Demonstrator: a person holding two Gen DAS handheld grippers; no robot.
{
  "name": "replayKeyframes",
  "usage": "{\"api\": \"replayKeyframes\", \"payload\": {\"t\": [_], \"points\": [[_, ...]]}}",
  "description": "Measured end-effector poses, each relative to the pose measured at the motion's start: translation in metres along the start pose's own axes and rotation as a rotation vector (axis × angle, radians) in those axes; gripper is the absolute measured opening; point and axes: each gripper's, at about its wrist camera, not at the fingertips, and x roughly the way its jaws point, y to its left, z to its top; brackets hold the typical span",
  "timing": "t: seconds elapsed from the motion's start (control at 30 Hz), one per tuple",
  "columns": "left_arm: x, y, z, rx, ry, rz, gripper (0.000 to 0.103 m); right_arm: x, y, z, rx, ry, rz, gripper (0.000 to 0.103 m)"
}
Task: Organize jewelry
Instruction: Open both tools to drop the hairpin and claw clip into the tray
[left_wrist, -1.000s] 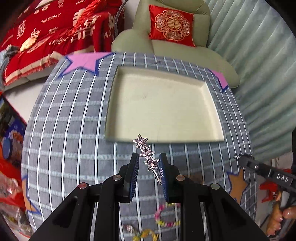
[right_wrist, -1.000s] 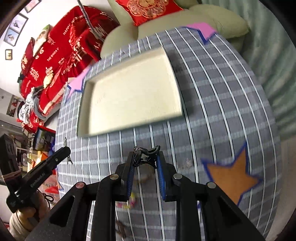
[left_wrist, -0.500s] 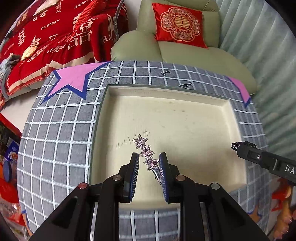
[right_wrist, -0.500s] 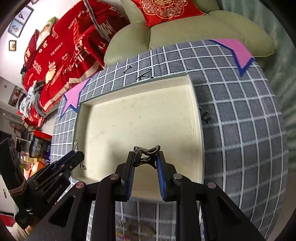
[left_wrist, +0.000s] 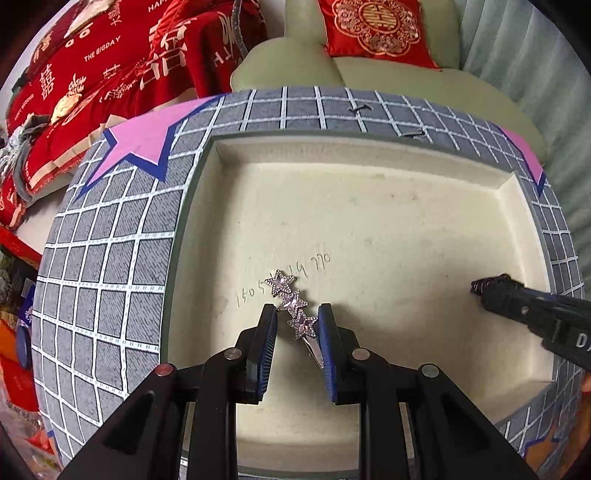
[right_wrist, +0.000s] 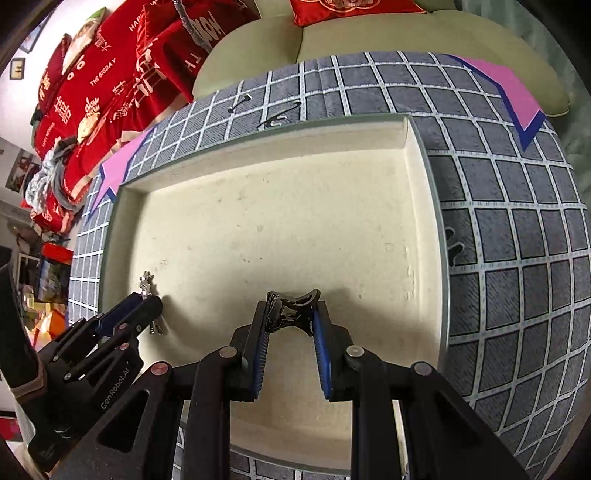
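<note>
Red bedding and a green sofa crowded the room behind your checked grey surface (left_wrist: 103, 266), where the shallow cream tray (left_wrist: 369, 151) lay. Your left tool (left_wrist: 297, 325) was closed down narrow on the star hair clip (left_wrist: 291, 302), gripping it at the plain metal tail so the three pink stars stuck out forward past the tips. That hold, it seems, kept the decorated end free and visible, ready to be laid flat. It hung low over the tray's left part, just above some handwritten digits on the floor; whether the clip touched the floor could not be told. Your right tool (right_wrist: 290, 314) was likewise pinched onto a dark claw clip (right_wrist: 291, 308) held crosswise at the very tips, over the tray's near right part. From its own camera the left tool (right_wrist: 146, 306) showed at the side, well apart, so each piece probably had room to land without tangling. Two small dark hairpins (right_wrist: 273, 114) lay on the cloth beyond the tray's far rim, not yet gathered. Both pieces appeared poised for release into the tray.
</note>
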Motion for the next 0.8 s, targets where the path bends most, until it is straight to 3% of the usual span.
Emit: {"api": "replayKeyframes", "payload": {"t": [0.13, 0.23, 0.43, 0.47, 0.5, 0.53, 0.6, 0.7, 0.8], "points": [[0.0, -0.004, 0.0, 0.028, -0.004, 0.02, 0.033, 0.001, -0.001, -0.002, -0.011, 0.002, -0.006, 0.03], [-0.001, -0.007, -0.001, 0.042, -0.002, 0.036, 0.033, -0.001, 0.001, -0.002, -0.019, 0.002, -0.011, 0.057], [-0.009, -0.014, -0.004, 0.042, 0.0, 0.022, 0.033, -0.009, -0.009, -0.002, 0.043, -0.014, 0.03, 0.064], [-0.011, -0.015, -0.004, 0.041, -0.003, 0.02, 0.053, -0.012, -0.011, -0.001, 0.054, -0.022, 0.044, 0.068], [-0.014, -0.015, -0.005, 0.036, -0.013, 0.025, 0.094, -0.014, -0.012, -0.001, 0.061, -0.03, 0.052, 0.068], [-0.017, -0.013, -0.004, 0.029, -0.03, 0.035, 0.103, -0.018, -0.013, -0.001, 0.069, -0.04, 0.061, 0.069], [-0.029, -0.013, -0.003, 0.025, -0.085, 0.047, 0.103, -0.025, -0.014, 0.0, 0.08, -0.056, 0.071, 0.069], [-0.034, -0.014, -0.001, 0.029, -0.078, 0.032, 0.103, -0.036, -0.014, 0.002, 0.099, -0.079, 0.089, 0.069], [-0.048, -0.014, -0.002, 0.038, -0.117, 0.029, 0.103, -0.05, -0.013, 0.001, 0.115, -0.108, 0.11, 0.082]]}}
